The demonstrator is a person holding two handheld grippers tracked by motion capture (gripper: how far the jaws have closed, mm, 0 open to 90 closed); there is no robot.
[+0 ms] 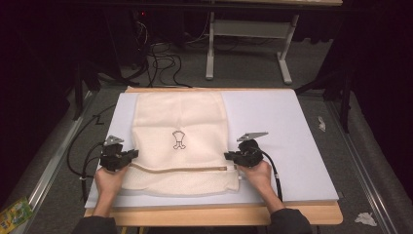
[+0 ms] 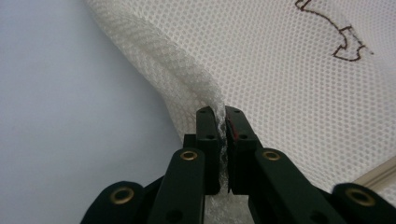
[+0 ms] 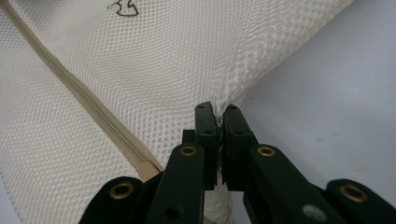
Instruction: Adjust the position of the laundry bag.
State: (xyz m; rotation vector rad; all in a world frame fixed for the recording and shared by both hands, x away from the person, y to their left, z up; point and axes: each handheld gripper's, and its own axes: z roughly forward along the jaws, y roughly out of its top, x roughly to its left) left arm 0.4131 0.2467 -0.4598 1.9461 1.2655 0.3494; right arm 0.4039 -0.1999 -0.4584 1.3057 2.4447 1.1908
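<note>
We have the left gripper (image 1: 130, 155) and right gripper (image 1: 228, 156) each pinching a side edge of the mesh bag (image 1: 179, 141) lying flat on the bench (image 1: 282, 126); it looks light, limp and slippery, best held at its edges.

The cream mesh laundry bag (image 2: 289, 70) runs off the top and right edges of the left gripper view, its dark printed emblem (image 2: 343, 39) cut at the upper right. Mesh pinched between each gripper's jaws is hidden. A crumpled green packet (image 1: 13, 213) is cropped at the high view's lower left.
</note>
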